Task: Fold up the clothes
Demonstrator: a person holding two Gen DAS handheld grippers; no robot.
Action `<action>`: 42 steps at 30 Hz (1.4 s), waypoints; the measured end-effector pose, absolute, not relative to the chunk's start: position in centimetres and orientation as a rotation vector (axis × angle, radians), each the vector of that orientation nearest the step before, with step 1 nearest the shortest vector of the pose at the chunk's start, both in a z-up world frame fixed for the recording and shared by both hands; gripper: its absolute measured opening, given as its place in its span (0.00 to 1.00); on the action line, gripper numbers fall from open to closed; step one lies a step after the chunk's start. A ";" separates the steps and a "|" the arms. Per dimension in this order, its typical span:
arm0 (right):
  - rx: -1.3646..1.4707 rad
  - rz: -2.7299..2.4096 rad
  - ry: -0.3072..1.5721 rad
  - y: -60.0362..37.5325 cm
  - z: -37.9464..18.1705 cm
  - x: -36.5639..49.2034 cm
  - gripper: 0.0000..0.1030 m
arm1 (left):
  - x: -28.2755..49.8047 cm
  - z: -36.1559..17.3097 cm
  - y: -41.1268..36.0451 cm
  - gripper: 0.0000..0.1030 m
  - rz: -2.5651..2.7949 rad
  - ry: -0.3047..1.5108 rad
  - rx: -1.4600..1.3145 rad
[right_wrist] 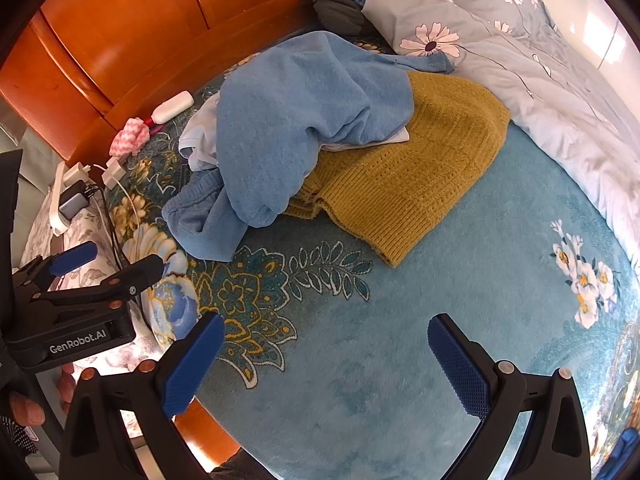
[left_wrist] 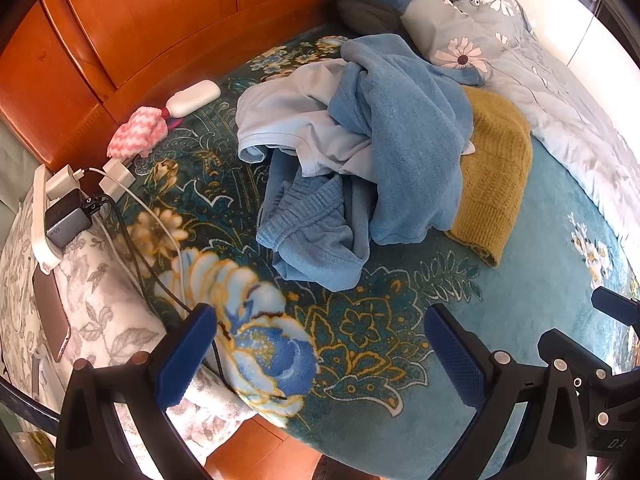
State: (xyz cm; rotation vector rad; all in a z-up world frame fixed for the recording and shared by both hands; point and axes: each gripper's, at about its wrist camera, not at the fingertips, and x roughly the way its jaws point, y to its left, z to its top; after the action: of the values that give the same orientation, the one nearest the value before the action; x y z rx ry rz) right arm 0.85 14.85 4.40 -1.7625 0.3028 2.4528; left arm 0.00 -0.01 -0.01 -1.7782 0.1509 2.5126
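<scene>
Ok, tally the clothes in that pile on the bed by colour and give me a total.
Blue: 2, the fleece top and the ribbed-waist pants
Pale blue: 1, the thin shirt
Mustard yellow: 1, the knit sweater
Total: 4 that I can tell apart; more may be hidden underneath.

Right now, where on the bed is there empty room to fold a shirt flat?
The plain teal blanket is bare between the mustard knit sweater, the flowered duvet and both open grippers. It is crowded by the headboard: the blue clothes pile, chargers and cables.
</scene>
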 end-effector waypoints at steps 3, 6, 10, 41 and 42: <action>-1.762 2.453 0.305 14.9 4.4 0.8 1.00 | -0.1 -0.1 -0.1 1.00 2.512 0.148 -1.782; -1.762 2.453 0.306 14.9 4.4 0.8 1.00 | -0.1 -0.2 -0.2 1.00 2.509 0.144 -1.785; -1.762 2.453 0.309 15.0 4.5 0.8 1.00 | -0.2 -0.3 -0.2 1.00 2.504 0.143 -1.789; -1.757 2.448 0.308 14.9 4.3 1.2 1.00 | -0.7 -0.5 0.1 1.00 2.479 0.132 -1.780; -1.756 2.448 0.308 14.9 4.3 1.3 1.00 | -0.7 -0.5 0.2 1.00 2.477 0.132 -1.780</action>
State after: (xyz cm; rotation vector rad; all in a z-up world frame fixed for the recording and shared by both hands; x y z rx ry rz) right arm 1.32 14.86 4.28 -1.7562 0.3080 2.4479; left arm -0.74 0.16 -0.50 -1.7800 0.1318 2.4770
